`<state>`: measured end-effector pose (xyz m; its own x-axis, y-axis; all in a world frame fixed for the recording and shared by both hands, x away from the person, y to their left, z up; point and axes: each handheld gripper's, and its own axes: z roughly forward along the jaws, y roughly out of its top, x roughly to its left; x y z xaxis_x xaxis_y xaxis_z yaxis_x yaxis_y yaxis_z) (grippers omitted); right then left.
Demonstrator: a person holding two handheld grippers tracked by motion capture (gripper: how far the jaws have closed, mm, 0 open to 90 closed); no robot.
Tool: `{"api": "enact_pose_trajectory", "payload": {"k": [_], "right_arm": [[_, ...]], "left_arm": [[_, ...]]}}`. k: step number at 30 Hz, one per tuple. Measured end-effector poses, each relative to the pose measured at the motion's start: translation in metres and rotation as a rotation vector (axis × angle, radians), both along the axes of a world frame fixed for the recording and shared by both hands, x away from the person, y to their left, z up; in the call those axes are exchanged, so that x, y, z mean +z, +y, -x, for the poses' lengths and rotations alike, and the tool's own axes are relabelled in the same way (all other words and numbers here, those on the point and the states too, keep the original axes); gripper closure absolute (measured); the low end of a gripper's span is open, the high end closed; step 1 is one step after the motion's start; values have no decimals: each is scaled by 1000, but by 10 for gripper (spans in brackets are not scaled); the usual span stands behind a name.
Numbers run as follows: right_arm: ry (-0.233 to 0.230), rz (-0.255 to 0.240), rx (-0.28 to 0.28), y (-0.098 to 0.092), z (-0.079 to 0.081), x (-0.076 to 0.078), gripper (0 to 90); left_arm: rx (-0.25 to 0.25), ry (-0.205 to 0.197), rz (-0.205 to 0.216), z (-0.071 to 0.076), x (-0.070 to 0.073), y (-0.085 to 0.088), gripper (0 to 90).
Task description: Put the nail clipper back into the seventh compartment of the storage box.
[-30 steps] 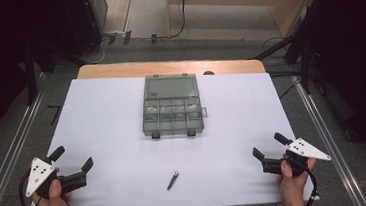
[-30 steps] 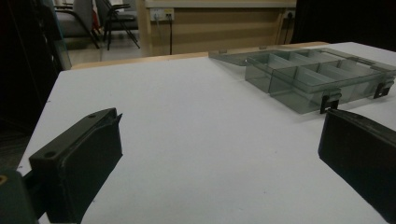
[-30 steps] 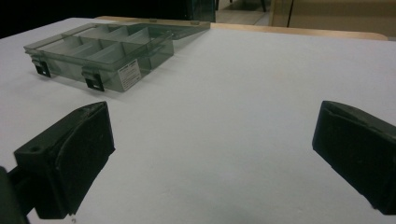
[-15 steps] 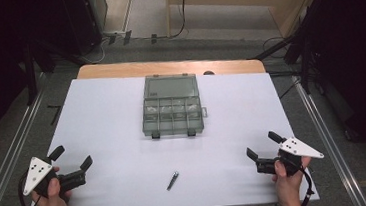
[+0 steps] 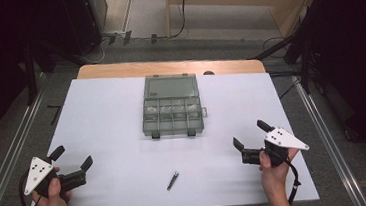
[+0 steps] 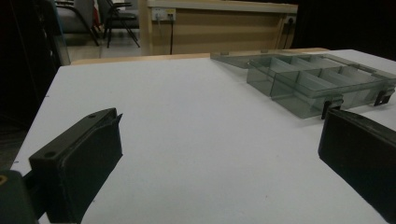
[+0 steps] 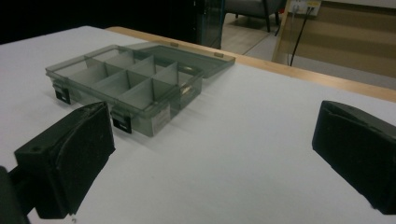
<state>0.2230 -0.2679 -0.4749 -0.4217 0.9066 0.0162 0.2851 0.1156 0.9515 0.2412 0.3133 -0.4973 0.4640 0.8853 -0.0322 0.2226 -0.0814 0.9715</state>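
A clear grey compartment box (image 5: 172, 106) lies open at the centre of the white bench (image 5: 102, 115), lid flat toward the top of the frame; its divided compartments look empty, though small contents would be hard to tell. A small dark screw (image 5: 172, 180) lies below it, near the bottom edge. The left hand-held gripper (image 5: 73, 164) at lower left and the right hand-held gripper (image 5: 250, 135) at lower right are both released, jaws spread, holding nothing, well apart from the box.
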Motion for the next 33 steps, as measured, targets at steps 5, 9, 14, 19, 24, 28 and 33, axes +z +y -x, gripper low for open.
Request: {"api": "enact_pose_trajectory", "payload": {"k": [5,9,14,19,24,28,33], "right_arm": [[-16,8,27,14,-9,7,0],[-16,7,71,26,-15,10,0],[-7,-2,118,38,-19,12,3],[18,-9,188,53,-21,17,54],[63,-14,274,64,-21,19,186],[116,-51,355,73,-21,20,286],[191,44,392,97,-20,19,405]], "left_arm": [[2,-5,1,0,0,0,0],[0,-11,-8,1,0,0,0],[0,-6,23,0,1,4,0],[10,1,-20,0,1,-1,0],[-4,-10,-76,2,0,-8,0],[-11,-3,-67,1,0,-7,0],[-19,-2,-61,1,0,-6,0]]}}
